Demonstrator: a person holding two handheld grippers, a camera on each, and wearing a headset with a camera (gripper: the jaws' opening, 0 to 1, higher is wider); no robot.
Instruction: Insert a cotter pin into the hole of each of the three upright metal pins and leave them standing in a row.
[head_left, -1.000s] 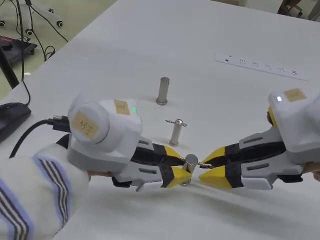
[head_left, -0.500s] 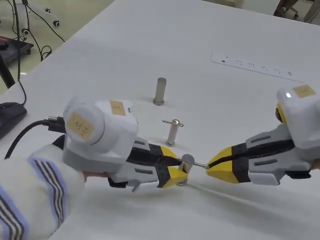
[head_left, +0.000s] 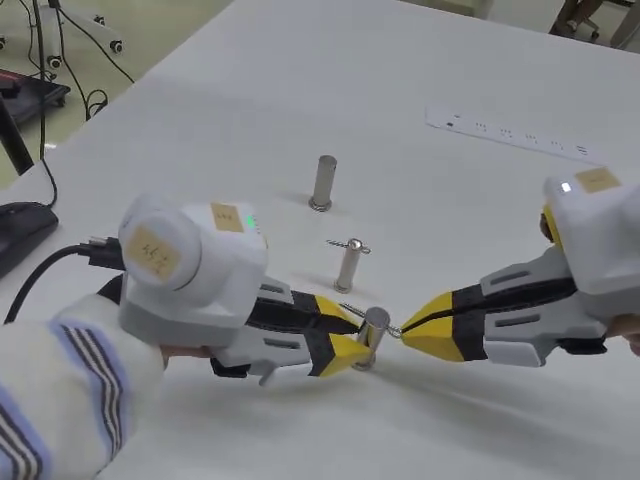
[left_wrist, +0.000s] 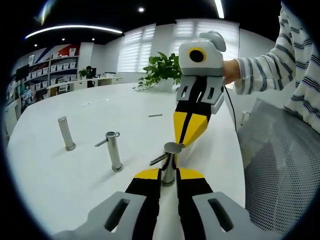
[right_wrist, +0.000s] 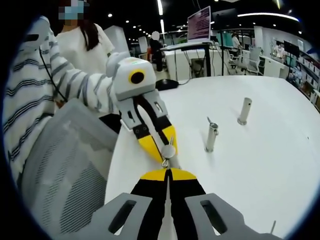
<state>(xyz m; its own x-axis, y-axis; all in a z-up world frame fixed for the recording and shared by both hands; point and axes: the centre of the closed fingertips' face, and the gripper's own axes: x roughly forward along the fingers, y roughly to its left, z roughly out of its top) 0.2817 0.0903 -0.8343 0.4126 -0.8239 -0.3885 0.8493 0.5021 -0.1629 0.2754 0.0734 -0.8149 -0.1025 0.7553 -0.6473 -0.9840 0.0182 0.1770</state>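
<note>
- Sleeve (head_left: 60, 380), striped: nearest, left, behind the left hand-held gripper.
- Left hand-held gripper (head_left: 352, 333): jaws clamped on the near pin (head_left: 374, 328), low on its shaft. The pin stands upright on the white tabletop (head_left: 200, 120).
- Right hand-held gripper (head_left: 405, 333): jaws pinched closed on a cotter pin (head_left: 393, 329). This passes through the near pin's hole, its tip showing on the left side. The two hand-held grippers face each other across this pin.
- Middle pin (head_left: 348, 265): upright, just beyond, with a second cotter pin (head_left: 350, 244) through its top.
- Far pin (head_left: 324, 183): upright, roughly in line with the other two.
- Power strip (head_left: 515, 135): far right, well apart.
</note>
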